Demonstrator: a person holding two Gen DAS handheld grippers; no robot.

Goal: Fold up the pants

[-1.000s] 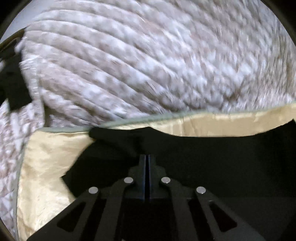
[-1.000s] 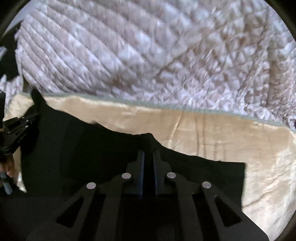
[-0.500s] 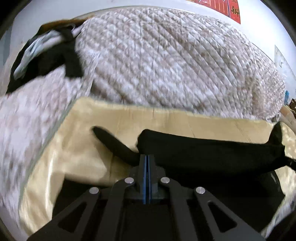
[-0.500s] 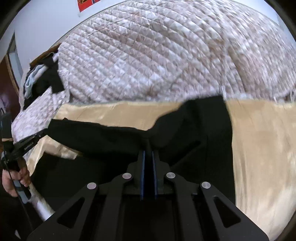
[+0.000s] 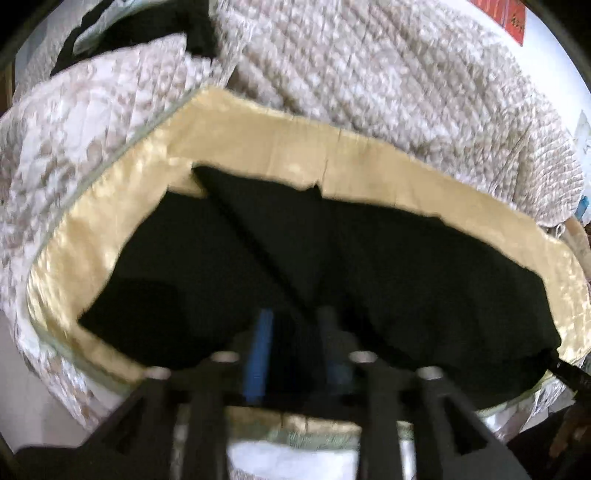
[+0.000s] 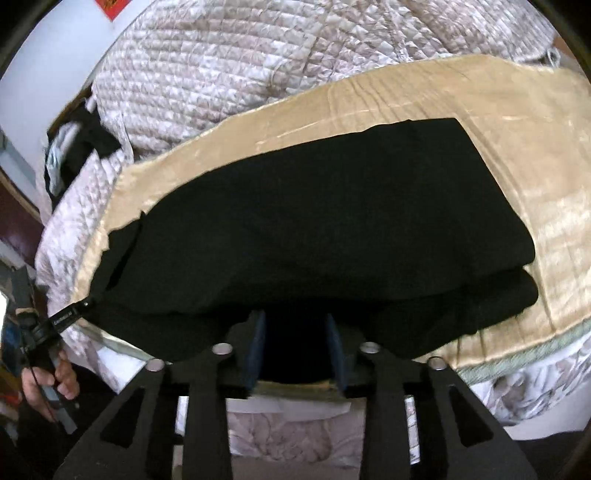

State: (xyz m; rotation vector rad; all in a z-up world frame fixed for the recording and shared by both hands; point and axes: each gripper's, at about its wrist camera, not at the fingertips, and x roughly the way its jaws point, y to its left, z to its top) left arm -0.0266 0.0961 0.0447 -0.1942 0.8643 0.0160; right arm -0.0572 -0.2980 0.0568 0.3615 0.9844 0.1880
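The black pants [image 6: 325, 221] lie folded lengthwise in two layers on a cream satin sheet [image 6: 517, 147] at the near edge of the bed. In the left wrist view the pants [image 5: 406, 266] spread across the same sheet [image 5: 280, 147]. My right gripper [image 6: 295, 343] is open and empty, just at the pants' near edge. My left gripper [image 5: 295, 343] is open and empty, over the near edge of the pants. The left gripper also shows at the left of the right wrist view [image 6: 70, 314], held by a hand.
A quilted beige-and-white bedspread [image 6: 221, 74] lies heaped behind the sheet. Dark and pale clothes [image 5: 140, 22] are piled at the far left corner. The bed's front edge [image 6: 517, 369] runs just under the grippers. A white wall with a red poster [image 5: 513, 18] stands behind.
Both grippers, shut on the pants and lifting them half a second ago, have let go and opened. The pants now lie flat in a fold. Both grippers have drawn back to the bed's edge.
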